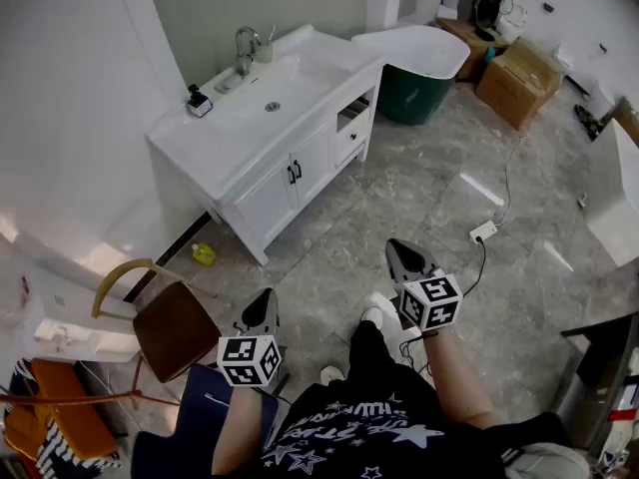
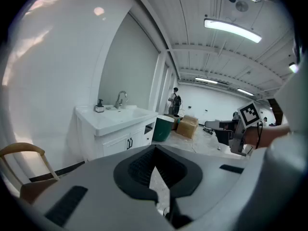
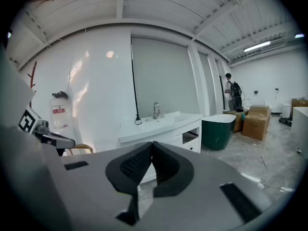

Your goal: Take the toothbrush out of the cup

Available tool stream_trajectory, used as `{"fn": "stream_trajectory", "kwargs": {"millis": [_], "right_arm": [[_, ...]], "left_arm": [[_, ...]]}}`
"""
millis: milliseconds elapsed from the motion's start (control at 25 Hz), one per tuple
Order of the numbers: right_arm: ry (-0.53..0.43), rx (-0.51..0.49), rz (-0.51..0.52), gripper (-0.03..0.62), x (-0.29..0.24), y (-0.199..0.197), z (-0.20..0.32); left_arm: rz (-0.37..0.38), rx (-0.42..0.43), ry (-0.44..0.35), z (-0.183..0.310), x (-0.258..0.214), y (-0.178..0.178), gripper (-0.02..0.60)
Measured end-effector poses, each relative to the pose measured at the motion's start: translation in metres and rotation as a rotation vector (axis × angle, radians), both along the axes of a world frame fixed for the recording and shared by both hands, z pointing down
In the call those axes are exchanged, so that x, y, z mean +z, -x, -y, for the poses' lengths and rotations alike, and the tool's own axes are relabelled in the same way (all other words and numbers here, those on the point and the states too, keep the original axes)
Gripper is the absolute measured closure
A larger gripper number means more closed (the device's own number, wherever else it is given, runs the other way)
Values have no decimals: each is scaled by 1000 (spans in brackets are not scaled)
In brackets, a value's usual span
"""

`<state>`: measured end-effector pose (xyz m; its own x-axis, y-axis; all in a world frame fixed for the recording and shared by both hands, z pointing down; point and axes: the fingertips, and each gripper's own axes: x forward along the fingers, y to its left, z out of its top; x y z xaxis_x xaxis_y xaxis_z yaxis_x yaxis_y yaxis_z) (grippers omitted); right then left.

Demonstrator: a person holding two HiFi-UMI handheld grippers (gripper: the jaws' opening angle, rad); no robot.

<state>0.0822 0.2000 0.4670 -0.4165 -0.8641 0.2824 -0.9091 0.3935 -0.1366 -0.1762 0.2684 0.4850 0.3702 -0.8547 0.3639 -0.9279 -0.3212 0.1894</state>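
Note:
A small cup (image 1: 265, 51) with a toothbrush sticking out stands beside the chrome faucet (image 1: 244, 52) at the back of the white vanity top (image 1: 215, 138). In the right gripper view the cup (image 3: 164, 111) is a tiny shape next to the faucet. Both grippers are held low over the floor, well short of the vanity. My left gripper (image 1: 265, 298) (image 2: 154, 150) has its jaw tips together with nothing between them. My right gripper (image 1: 398, 248) (image 3: 151, 144) is also shut and empty. Each points toward the vanity.
A black-topped soap dispenser (image 1: 199, 101) sits on the vanity's left end. A wooden chair (image 1: 170, 322) stands at lower left. A green and white tub (image 1: 417, 68), cardboard boxes (image 1: 519, 83) and a power strip (image 1: 483, 232) with its cable lie to the right.

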Motion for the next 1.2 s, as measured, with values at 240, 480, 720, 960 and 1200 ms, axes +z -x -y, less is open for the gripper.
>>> {"fn": "stream_trajectory", "kwargs": {"millis": [240, 480, 720, 960, 1200], "right_arm": [[-12, -34, -7, 579, -4, 12, 11], [-18, -44, -1, 579, -4, 5, 32], [-14, -47, 69, 579, 4, -22, 73], [-37, -74, 133, 494, -10, -46, 135], [11, -213, 142, 339, -8, -58, 190]], "left_arm": [[-1, -28, 6, 2, -1, 6, 569], [12, -11, 28, 13, 5, -8, 569], [29, -26, 46, 40, 10, -39, 569], [40, -78, 31, 88, -3, -63, 569], [68, -136, 24, 132, -9, -96, 569]]}}
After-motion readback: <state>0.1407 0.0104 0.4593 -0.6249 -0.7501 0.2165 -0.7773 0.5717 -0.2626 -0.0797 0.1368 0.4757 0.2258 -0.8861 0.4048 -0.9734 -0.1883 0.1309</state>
